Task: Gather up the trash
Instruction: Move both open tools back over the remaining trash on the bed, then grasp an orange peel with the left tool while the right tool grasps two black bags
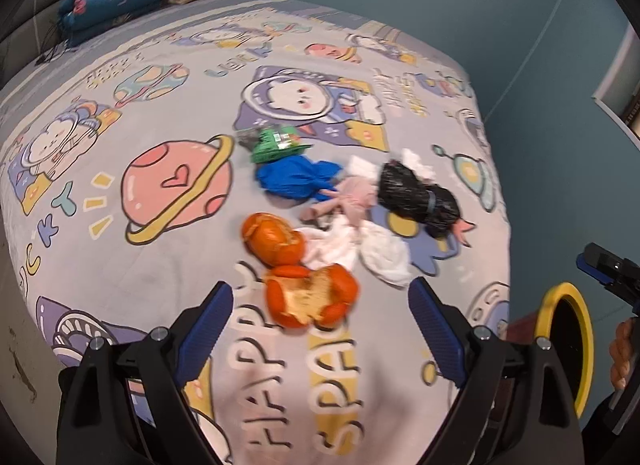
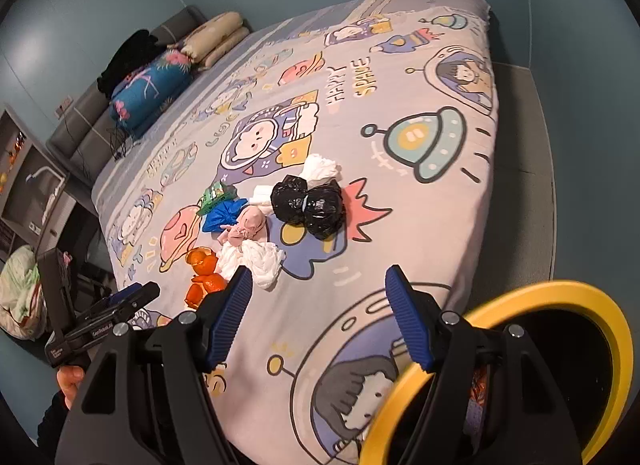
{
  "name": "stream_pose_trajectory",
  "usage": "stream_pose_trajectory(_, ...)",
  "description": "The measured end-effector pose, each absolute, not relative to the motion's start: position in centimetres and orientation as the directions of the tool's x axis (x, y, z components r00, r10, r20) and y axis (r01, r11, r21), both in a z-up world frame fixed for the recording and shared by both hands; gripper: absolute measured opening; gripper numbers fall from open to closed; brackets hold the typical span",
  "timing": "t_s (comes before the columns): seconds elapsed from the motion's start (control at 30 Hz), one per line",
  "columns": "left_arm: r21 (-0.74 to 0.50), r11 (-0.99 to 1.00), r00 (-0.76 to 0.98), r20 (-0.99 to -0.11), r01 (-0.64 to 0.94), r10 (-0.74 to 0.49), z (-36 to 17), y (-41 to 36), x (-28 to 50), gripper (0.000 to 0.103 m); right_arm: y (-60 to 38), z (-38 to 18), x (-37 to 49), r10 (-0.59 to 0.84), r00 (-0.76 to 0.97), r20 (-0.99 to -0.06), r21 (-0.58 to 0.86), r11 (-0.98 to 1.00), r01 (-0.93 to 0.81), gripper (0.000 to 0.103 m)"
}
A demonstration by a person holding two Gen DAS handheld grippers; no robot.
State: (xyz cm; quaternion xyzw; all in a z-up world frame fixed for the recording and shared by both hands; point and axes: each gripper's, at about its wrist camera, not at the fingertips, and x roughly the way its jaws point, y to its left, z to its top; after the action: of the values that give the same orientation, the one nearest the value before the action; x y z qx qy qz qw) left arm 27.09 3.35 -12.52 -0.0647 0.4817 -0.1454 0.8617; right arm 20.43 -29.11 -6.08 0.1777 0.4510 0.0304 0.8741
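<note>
Lying clustered: curled orange peel [image 1: 308, 297], crumpled tissue [image 1: 380, 253].

The bed [image 2: 400, 225], under a cartoon space-print sheet, carries a cluster of orange peels [image 1: 304, 277], white tissues [image 1: 380, 253], a black bag [image 1: 416, 197], pink [image 1: 352, 197] and blue wads [image 1: 296, 179] and a green wrapper [image 1: 276, 143], with folded bedding [image 2: 160, 77] at its far end.

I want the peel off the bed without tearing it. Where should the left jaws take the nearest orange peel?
Take the nearest orange peel across its curled-up orange rim, coming straight down from above. It lies cupped open, pith up, on the bed, so the raised edges give the most to pinch.
</note>
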Motion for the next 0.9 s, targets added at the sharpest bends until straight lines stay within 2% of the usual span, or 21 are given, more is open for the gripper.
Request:
stream_pose_trajectory(0.4, -0.270, 0.958, 0.447, -0.848, 0.099, -0.285, -16.2, 5.6, 31.4, 0.086, -26.0, -9.4, 26.8, 0.188, 0.510, -0.840, 0.254, 0.965, 0.062, 0.065)
stream_pose_trajectory(0.9, -0.293, 0.953, 0.372, -0.879, 0.072, -0.298, -20.1, 5.2, 34.6, 0.086, -23.3, -15.4, 35.8, 0.053, 0.383, -0.922, 0.061, 0.998, 0.010, 0.065)
